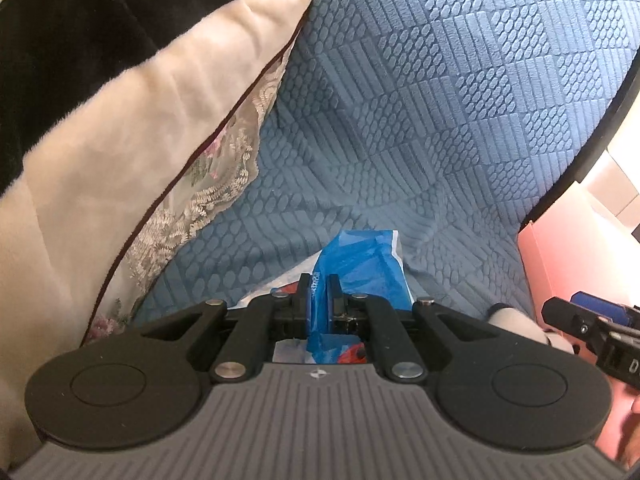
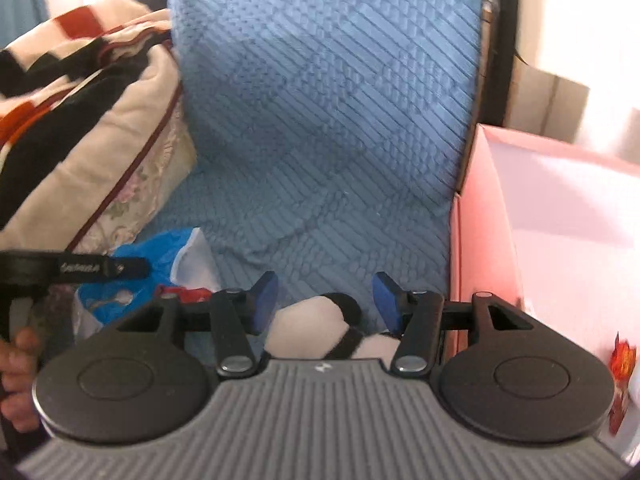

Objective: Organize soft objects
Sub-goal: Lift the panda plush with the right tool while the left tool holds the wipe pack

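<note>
Your left gripper [image 1: 318,292] is clamped tight on a fold of the blue plastic bag [image 1: 360,264], its two black fingers pinching the crinkled film so that the bag bunches up between and around them. From the right wrist view the same bag [image 2: 160,256] lies low on the left, blue with a white edge and a bit of red at its near side, resting on the seat. Your right gripper [image 2: 324,296] stands about half open, its blue pads [image 2: 266,300] apart with nothing pressed between them. Under that gap sits a white soft object with black bands [image 2: 316,328], lying on the seat just beside the bag; whether the pads touch it you cannot tell from here. In the left wrist view that white object [image 1: 516,324] shows at the lower right, next to your right gripper's black body.

Both things rest on a blue quilted cover [image 1: 440,120] that runs over the seat and up the backrest. To the left a cream cushion with lace trim and dark piping [image 1: 140,140] leans against the backrest, with a black, red and white blanket [image 2: 60,80] heaped on it. To the right a pink box [image 2: 540,240] stands against the seat's edge. Your left hand [image 2: 18,380] shows at the lower left edge, around the left gripper's handle.
</note>
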`<state>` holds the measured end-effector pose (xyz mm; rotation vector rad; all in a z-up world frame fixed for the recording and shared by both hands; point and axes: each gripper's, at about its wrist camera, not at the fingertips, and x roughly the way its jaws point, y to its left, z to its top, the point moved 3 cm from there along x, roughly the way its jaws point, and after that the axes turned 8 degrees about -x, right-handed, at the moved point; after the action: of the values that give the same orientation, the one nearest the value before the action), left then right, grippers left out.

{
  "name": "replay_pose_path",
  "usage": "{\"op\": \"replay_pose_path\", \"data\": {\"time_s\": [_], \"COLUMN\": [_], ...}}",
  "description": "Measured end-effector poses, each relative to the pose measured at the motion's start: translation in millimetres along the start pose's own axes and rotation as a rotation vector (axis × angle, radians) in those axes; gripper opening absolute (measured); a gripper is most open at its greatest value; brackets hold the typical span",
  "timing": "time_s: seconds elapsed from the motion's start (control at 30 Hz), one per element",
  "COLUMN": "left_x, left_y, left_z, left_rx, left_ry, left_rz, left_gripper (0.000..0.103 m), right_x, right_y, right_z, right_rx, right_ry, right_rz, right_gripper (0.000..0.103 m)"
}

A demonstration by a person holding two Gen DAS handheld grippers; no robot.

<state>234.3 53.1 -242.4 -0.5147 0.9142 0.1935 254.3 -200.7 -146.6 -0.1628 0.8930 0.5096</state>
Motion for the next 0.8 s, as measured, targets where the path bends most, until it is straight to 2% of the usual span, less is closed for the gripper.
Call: {"op": "replay_pose_path", "data": {"time_s": [0.27, 0.5, 0.63, 0.8], "left_x": [4, 5, 5, 5], "left_y": [4, 4, 4, 3], "left_z": [-1, -1, -1, -1], "left_rx": [-0.012, -0.011, -0.011, -0.009], "left_ry": [0.011, 0.013, 0.014, 0.014], "left_rz": [-0.002, 0.000, 0.001, 0.004], "left_gripper": [0.008, 0.008, 0.008, 0.008], "right_x": [0, 7, 9, 11], "right_y": [19, 30, 34, 37], "right_z": [-4, -12, -20, -24], "right_rx": [-0.118, -0.231, -0.319, -0.376], "right_ry": [0.043, 0.113, 0.152, 0.184], "right_rz": [0.051, 0.024, -0.041, -0.065], "right_gripper": [0.055, 0.055, 0.055, 0.055]}}
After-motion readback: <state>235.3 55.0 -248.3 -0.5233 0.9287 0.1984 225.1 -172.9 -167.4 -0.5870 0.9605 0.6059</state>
